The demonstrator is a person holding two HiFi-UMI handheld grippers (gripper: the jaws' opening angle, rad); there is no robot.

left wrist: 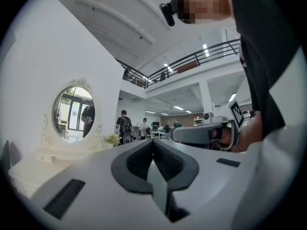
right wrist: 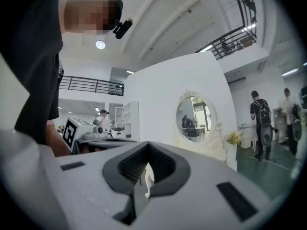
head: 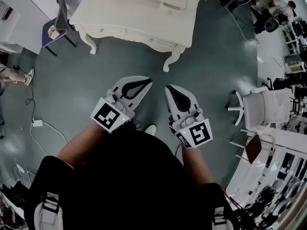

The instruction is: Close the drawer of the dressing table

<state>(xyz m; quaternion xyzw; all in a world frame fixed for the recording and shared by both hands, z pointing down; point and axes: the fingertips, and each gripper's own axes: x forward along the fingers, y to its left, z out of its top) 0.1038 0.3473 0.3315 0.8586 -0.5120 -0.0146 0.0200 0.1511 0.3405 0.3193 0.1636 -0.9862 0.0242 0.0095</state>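
The cream dressing table (head: 139, 18) with curved legs stands at the far side of the grey floor in the head view; I cannot make out its drawer from here. Its oval mirror (left wrist: 73, 113) shows in the left gripper view, and the same mirror (right wrist: 193, 119) in the right gripper view. My left gripper (head: 145, 83) and right gripper (head: 170, 88) are held side by side over the floor, well short of the table. The left gripper (left wrist: 153, 143) and the right gripper (right wrist: 147, 146) both have their jaws shut with nothing between them.
A dark chair (head: 57, 23) stands left of the table. A white office chair (head: 268, 107) and white shelving (head: 268, 171) are at the right. Cables and a power strip (head: 37, 123) lie on the floor at the left. People (right wrist: 261, 116) stand in the background.
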